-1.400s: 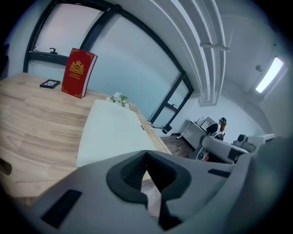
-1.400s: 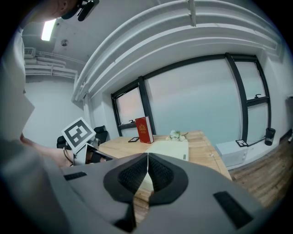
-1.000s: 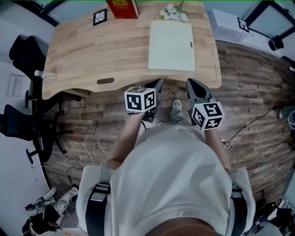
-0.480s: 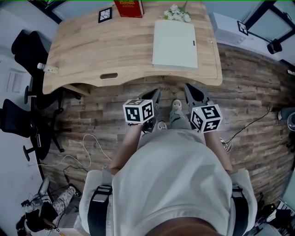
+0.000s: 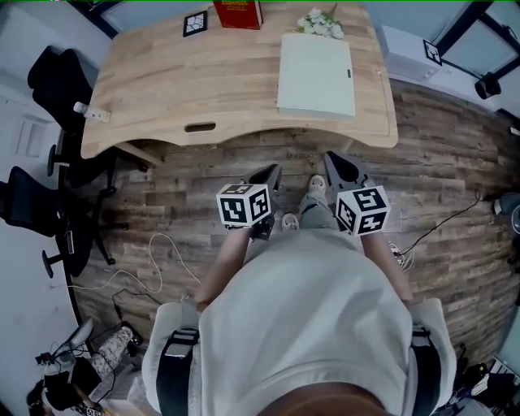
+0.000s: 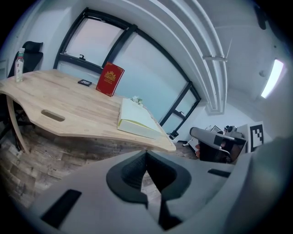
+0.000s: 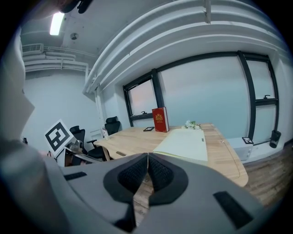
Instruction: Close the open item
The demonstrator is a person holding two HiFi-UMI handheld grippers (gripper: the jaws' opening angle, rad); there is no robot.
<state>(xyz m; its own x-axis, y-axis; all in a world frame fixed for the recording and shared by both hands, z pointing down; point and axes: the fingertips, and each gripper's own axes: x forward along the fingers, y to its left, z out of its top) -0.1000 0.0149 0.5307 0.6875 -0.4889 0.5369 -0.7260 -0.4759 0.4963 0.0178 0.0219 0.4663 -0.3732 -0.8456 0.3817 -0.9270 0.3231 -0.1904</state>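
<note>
You stand back from the wooden table (image 5: 203, 81), left gripper (image 5: 270, 174) and right gripper (image 5: 332, 158) both closed on nothing above the plank floor (image 5: 443, 162). The pale green book (image 5: 317, 75) lies flat and shut on the table's right half, near white flowers (image 5: 318, 24) and an upright red book (image 5: 238, 14).

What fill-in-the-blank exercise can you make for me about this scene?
1. The red book stands ____ at the far edge of the wooden table.
2. The left gripper and the right gripper are both empty, with their jaws ____.
3. In the head view, the small bottle is at the table's ____ end.

Missing words: upright; shut; left.
</note>
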